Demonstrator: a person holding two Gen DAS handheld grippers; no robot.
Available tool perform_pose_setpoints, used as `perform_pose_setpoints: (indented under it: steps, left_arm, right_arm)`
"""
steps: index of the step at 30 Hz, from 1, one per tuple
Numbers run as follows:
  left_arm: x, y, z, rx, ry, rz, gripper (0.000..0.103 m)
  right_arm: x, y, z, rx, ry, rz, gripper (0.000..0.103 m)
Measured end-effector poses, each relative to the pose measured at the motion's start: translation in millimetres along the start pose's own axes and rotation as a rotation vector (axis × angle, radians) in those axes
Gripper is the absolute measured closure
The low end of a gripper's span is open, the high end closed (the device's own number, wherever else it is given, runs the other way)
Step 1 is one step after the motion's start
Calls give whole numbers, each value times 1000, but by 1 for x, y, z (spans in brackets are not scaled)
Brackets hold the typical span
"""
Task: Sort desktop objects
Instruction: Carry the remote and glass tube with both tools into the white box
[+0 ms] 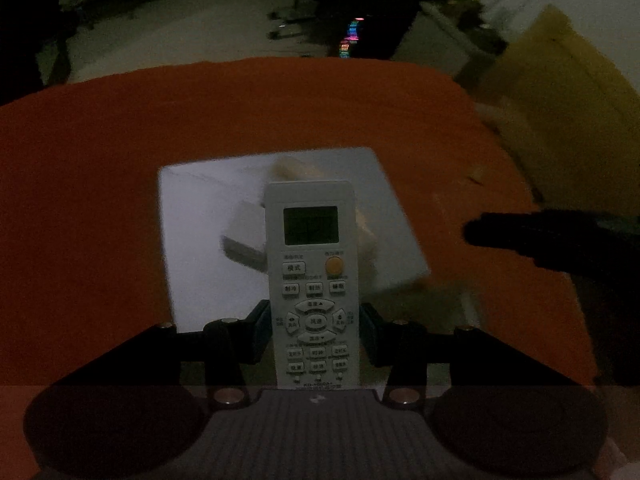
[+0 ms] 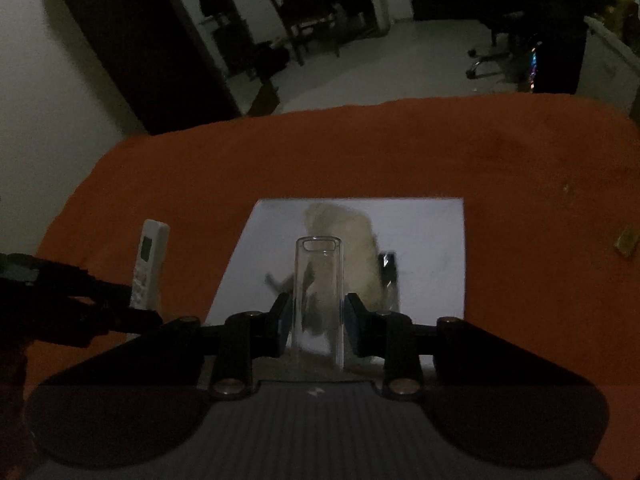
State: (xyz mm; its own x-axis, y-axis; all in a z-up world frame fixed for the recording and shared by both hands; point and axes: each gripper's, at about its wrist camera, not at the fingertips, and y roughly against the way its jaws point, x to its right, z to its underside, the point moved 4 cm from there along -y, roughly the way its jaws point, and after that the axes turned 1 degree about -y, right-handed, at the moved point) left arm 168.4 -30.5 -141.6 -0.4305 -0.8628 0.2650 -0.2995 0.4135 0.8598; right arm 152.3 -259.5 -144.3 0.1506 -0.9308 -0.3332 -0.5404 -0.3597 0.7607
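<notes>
Left wrist view: the left hand-held gripper (image 1: 316,334) is clamped on the lower half of a white air-conditioner remote control (image 1: 311,280), its fingers (image 1: 259,332) pressing both long edges; the remote points away from the camera, screen and buttons facing up, over a reflective square mirror (image 1: 200,240) that lies flat on the orange cloth of the desk (image 1: 280,112); the dark tip of the other gripper shows at the right edge, above the cloth; a yellowish object at the upper right is too blurred to name.

Right wrist view: the right hand-held gripper (image 2: 317,324) is closed narrowly on a clear glass tube-shaped container (image 2: 318,292), held upright between its fingers (image 2: 355,322), over the same mirror (image 2: 432,248); a pale fuzzy shape reflected in the mirror cannot be made out; the remote control (image 2: 148,260) appears at the left in the left gripper above the orange cloth; a small yellowish object (image 2: 627,242) lies on the cloth at the far right.
</notes>
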Motion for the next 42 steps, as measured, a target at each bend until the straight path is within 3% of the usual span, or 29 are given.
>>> perform_pose_setpoints:
  steps: [7,19,31,42]
  left_arm:
    - [14,4,55,-31,-15,63,62]
    - [8,-39,125,-127,13,14,62]
    - [-2,-88,168,-214,-7,-81,62]
    - [-1,-110,175,-240,-37,-122,62]
  right_arm:
    - [-19,8,46,-93,9,-29,72]
    - [-42,-44,121,-264,0,-39,72]
    - [-44,-105,172,-376,79,62,72]
    - [-31,-131,188,-421,80,134,72]
